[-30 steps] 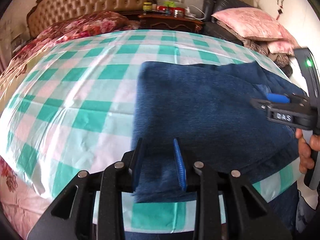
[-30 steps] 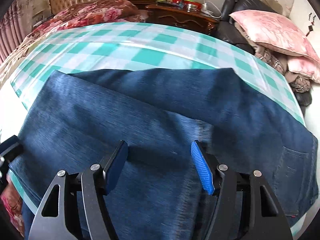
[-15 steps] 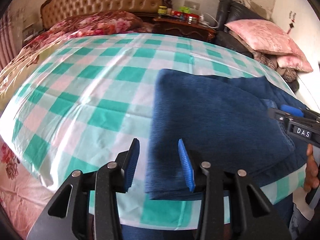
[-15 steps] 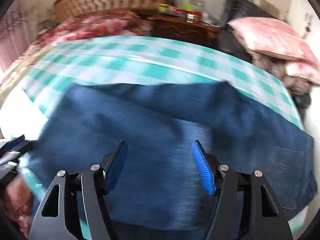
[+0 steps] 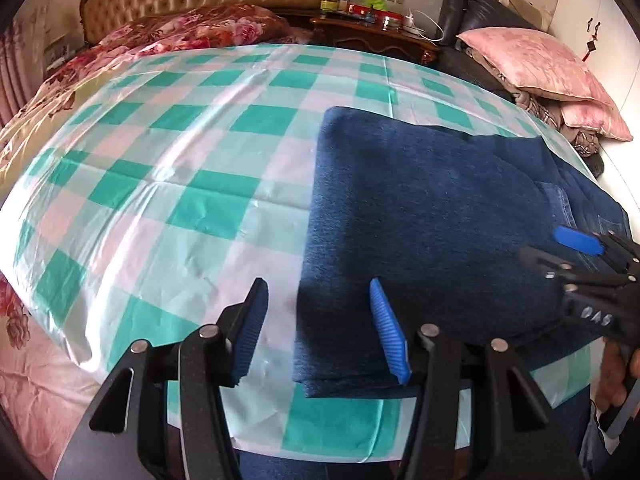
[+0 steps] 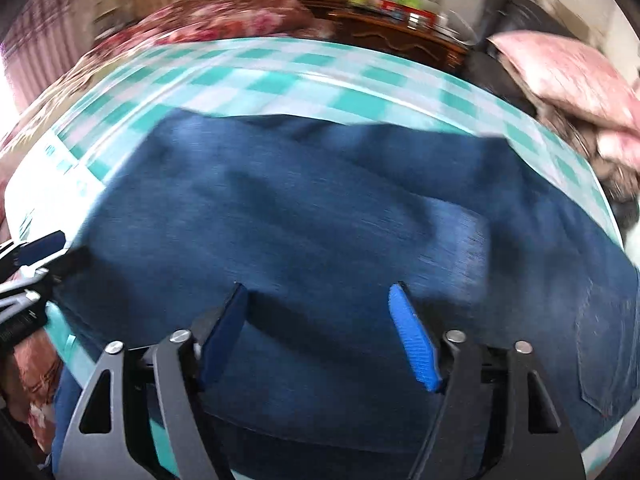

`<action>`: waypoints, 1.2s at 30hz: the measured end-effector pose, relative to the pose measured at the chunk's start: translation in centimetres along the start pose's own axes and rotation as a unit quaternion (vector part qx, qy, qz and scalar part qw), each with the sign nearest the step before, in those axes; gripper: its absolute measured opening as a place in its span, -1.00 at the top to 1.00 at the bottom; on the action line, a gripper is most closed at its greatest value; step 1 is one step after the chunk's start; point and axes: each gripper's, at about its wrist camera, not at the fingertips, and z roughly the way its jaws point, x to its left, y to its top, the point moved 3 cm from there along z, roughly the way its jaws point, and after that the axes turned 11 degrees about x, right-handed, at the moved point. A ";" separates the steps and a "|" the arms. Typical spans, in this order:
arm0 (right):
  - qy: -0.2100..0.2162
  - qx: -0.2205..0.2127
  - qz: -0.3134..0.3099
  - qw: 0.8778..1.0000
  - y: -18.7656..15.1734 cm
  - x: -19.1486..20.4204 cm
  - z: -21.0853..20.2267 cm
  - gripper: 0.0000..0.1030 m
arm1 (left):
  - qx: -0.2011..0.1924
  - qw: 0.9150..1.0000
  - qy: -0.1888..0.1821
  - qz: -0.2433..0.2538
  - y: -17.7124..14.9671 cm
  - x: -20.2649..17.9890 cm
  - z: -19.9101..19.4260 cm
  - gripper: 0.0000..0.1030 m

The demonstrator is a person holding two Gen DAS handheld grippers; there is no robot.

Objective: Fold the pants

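We judge the folded dark-blue denim pants [image 5: 420, 216] heavy, limp and grippy, best pinched at the near-left corner, with the left gripper [image 5: 318, 330] and right gripper [image 6: 320, 330] both just spread apart, clamping nothing.

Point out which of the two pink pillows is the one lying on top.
The larger pink pillow, farther back by the dark chair, lies on top. The smaller pink pillow pokes out from under its lower right edge.

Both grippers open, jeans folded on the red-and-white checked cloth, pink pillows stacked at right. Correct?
One thing is off: the checked cloth is green and white, not red and white, as the left wrist view shows clearly. The rest holds: the left gripper and the right gripper are both open, their jaws having just been opening with nothing pinched between them, the jeans lie folded, and the pink pillows are stacked at right.
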 end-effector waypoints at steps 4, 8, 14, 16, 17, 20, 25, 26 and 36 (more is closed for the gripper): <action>-0.016 0.000 0.015 1.000 -0.9 -3.0 -0.4 -0.43 | -0.003 1.000 0.007 -0.010 -0.2 0.4 -0.2 -0.04; -0.052 0.011 0.052 0.997 -1.2 -5.7 -0.8 -0.43 | -0.012 0.999 0.021 -0.027 0.2 0.9 -1.0 -0.03; -0.002 -0.037 0.037 0.999 1.4 -3.4 -2.6 -0.43 | -0.044 0.999 0.014 0.012 2.2 -1.4 -2.5 0.00; 0.014 -0.044 0.007 0.999 2.7 -0.9 -2.4 -0.42 | -0.046 0.998 -0.004 0.043 2.6 -3.2 -2.2 0.07; 0.021 -0.042 -0.008 0.999 3.2 0.4 -2.0 -0.42 | -0.037 0.998 -0.014 0.049 2.7 -3.9 -1.8 0.19; 0.024 -0.035 -0.030 0.999 4.3 2.3 -0.6 -0.41 | -0.017 0.998 -0.022 0.061 2.7 -5.0 -0.3 0.24; 0.022 -0.013 -0.011 1.000 3.7 0.2 1.6 -0.44 | -0.005 0.998 -0.009 0.055 3.1 -3.7 0.4 0.43; 0.026 -0.011 -0.004 1.000 3.5 -0.5 1.6 -0.48 | -0.008 0.999 0.005 0.051 3.4 -3.4 0.3 0.41; -0.059 0.000 0.051 0.997 2.4 -5.7 0.9 -0.44 | -0.012 0.997 0.013 0.073 9.1 -4.6 1.6 0.26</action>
